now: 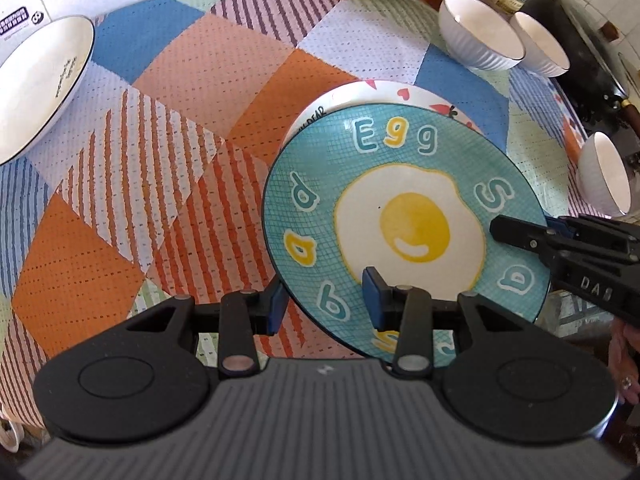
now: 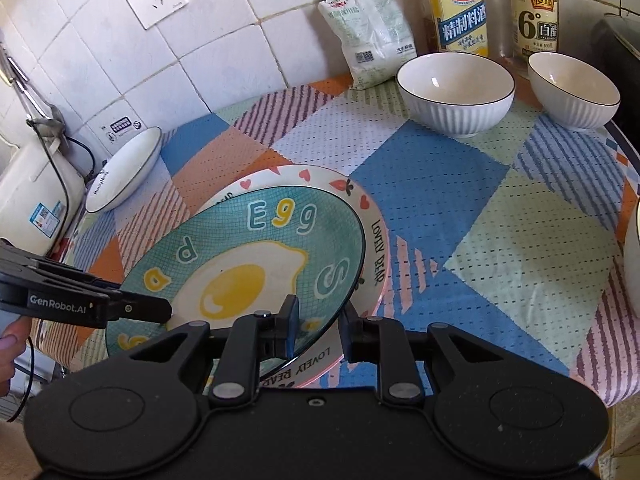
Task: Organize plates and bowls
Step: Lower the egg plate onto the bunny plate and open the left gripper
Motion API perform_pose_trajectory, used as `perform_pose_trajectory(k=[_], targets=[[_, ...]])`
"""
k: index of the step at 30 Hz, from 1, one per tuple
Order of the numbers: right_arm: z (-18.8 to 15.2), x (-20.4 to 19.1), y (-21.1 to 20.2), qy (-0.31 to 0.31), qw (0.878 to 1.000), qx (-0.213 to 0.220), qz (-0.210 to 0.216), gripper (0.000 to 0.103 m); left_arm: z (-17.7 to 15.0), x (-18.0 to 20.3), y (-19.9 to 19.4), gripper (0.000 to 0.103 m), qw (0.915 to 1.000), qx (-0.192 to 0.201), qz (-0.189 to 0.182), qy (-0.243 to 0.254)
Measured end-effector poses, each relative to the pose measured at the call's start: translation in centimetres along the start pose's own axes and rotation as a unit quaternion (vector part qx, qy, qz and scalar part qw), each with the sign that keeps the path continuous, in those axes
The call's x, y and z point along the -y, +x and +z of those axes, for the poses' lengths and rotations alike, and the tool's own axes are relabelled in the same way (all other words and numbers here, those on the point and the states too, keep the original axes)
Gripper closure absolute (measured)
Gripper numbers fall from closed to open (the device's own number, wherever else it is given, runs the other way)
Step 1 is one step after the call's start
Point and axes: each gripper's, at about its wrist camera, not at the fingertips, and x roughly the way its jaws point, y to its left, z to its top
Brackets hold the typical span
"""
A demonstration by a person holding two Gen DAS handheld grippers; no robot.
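At the far left a white deep plate (image 2: 124, 170) with a dark rim leans tilted beside a white appliance (image 2: 38, 196) against the tiled wall, well apart from the rest. Next comes the left gripper (image 1: 326, 304), its blue pads narrowly spread across the near edge of the teal egg plate (image 1: 404, 216), one pad above the face and one beyond the rim (whether they press it I cannot tell). The egg plate sits tilted over the white "Lovely Bear" plate (image 2: 376, 248), which lies flat on the patchwork cloth (image 2: 500, 240). The right gripper (image 2: 320, 328) has its jaws nearly closed, pinching the egg plate's right-hand edge. Farther right, two ribbed white bowls (image 2: 456, 94) stand near each other before a salt bag (image 2: 368, 32) and two bottles (image 2: 456, 12); a third bowl (image 1: 606, 176) stands at the table's right edge.
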Motion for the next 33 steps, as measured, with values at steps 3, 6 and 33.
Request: perform_pose_trajectory(k=[3, 6, 33], targets=[[0.2, -1.7, 0.0, -0.032, 0.999, -0.01, -0.039, 0.071, 0.8, 0.1, 0.5, 0.065, 0.9995, -0.027, 0.008, -0.016], [0.4, -3.0, -0.2, -0.072, 0.995, -0.015, -0.071, 0.065, 1.5, 0.0, 0.9, 0.065, 0.9985, -0.048, 0.011, -0.023], [-2.0, -5.7, 1.2, -0.045, 0.977, 0.041, -0.204, 0.057, 0.9, 2.5, -0.4, 0.067, 0.9946, -0.029, 0.036, 0.093]])
